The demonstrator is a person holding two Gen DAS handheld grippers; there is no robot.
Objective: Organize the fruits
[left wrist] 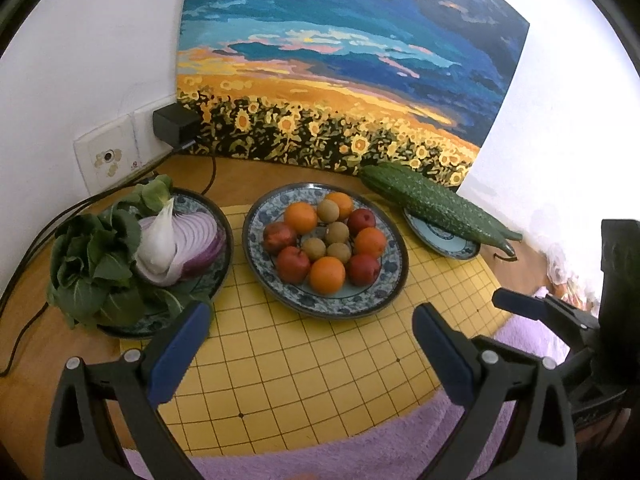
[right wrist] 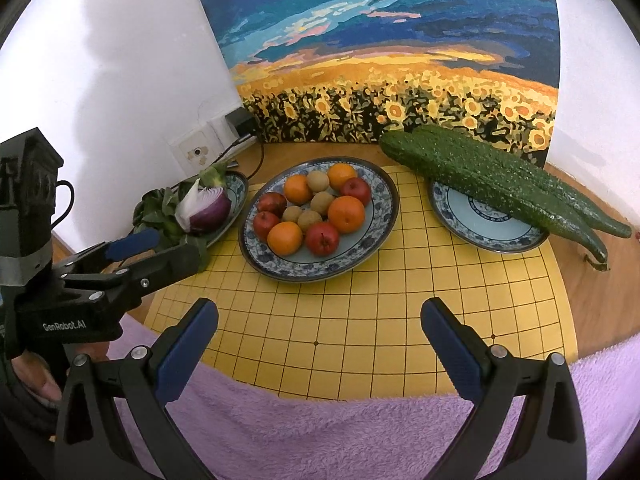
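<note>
A: What sits at the far left?

B: A dark-rimmed blue patterned plate (left wrist: 224, 236) carrying leafy green bok choy (left wrist: 96, 264) and a halved purple onion (left wrist: 188, 244), close to a white wall socket (left wrist: 108, 160) with a black plug adapter (left wrist: 174, 124).

A: And the fruit?

B: In the middle, on the yellow gridded board (left wrist: 320, 364), stands a wide blue-and-white ceramic plate (left wrist: 256, 240). It holds four oranges (left wrist: 327, 275), four red apples (left wrist: 293, 264) and small brown round fruits (left wrist: 313, 249), all packed touching one another.

A: Further right?

B: A smaller blue-and-white dish (right wrist: 484, 224) with two long bumpy green cucumbers (right wrist: 492, 178) laid across it, their tips overhanging its rim. A sunflower-field painting (right wrist: 392, 52) leans against the wall behind.

A: The tongs?

B: The left gripper (left wrist: 312, 328) hangs near the fruit plate, blue-padded fingers (left wrist: 180, 352) spread wide, nothing between them. The right gripper (right wrist: 318, 324) is likewise parted and empty, above the board's near edge and a purple fluffy towel (right wrist: 340, 436).
</note>
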